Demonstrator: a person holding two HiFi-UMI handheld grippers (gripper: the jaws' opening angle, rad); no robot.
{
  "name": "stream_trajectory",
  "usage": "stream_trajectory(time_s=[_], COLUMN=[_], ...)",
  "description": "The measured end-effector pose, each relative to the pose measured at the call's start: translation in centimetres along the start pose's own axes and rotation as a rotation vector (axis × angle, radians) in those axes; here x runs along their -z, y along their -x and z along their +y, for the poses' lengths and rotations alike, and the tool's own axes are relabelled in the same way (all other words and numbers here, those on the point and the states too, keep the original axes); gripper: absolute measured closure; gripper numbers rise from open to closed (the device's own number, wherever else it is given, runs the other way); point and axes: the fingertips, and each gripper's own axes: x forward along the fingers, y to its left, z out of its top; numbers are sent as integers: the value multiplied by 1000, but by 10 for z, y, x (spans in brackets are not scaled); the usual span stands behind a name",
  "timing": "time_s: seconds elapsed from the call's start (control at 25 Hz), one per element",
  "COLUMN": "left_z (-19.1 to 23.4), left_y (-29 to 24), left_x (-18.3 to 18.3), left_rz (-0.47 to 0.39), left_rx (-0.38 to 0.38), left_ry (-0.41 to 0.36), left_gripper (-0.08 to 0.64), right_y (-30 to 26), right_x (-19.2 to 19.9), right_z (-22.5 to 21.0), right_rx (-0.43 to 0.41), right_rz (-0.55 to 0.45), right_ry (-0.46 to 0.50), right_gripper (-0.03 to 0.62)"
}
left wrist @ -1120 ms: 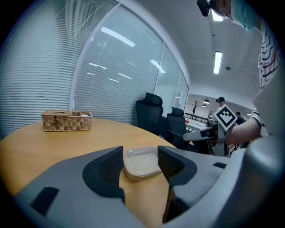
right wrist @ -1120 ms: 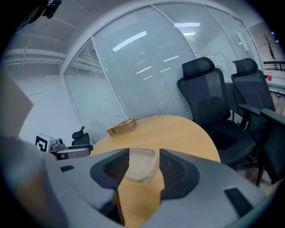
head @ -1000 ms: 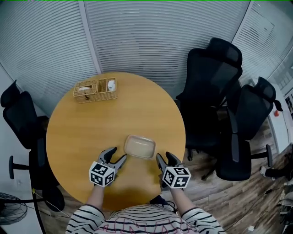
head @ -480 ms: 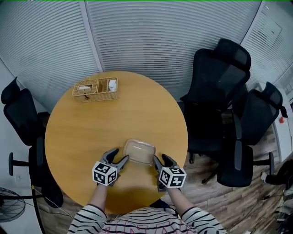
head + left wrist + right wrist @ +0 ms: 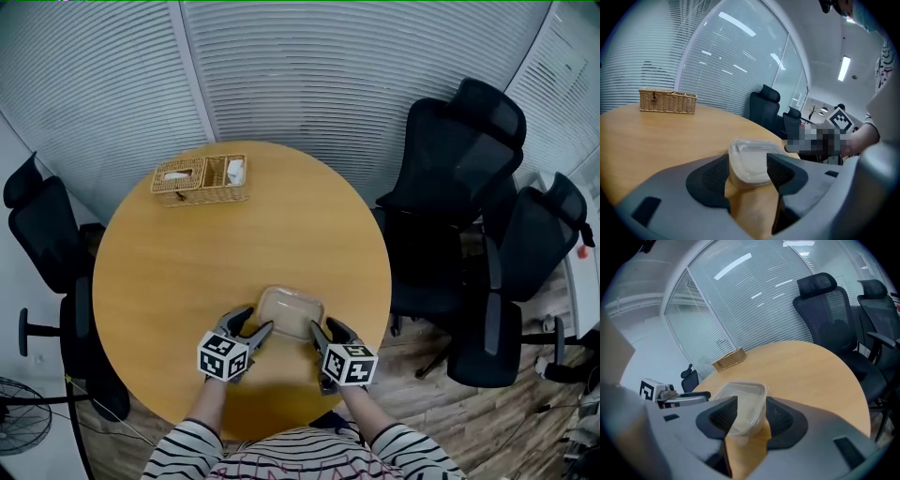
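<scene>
while the clear container [image 5: 291, 312] rests on the table [image 5: 234, 244], left gripper [image 5: 258, 322] and right gripper [image 5: 322, 325] fingers spread wide around it.

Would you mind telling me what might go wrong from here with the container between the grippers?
1. The clear container looks thin; with only a corner between the open jaws of the left gripper and of the right gripper, closing may buckle it or squeeze it out.
2. It lies near the edge of the table, so a stray pull could drag it off.
</scene>
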Motion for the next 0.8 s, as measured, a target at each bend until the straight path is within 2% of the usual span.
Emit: stream_trajectory(time_s=[0.32,0.8], left_z=[-2,-6], left_y=[-8,-2], left_x=[1,-9], left_rz=[0,-51], left_rx=[9,16], left_ry=[9,32], left_gripper=[331,331], right_y=[-6,-2], right_x=[0,-8], right_z=[3,7], right_rx=[11,15], right_rz=[4,-32], right_ry=[10,-17], right_gripper=[391,401])
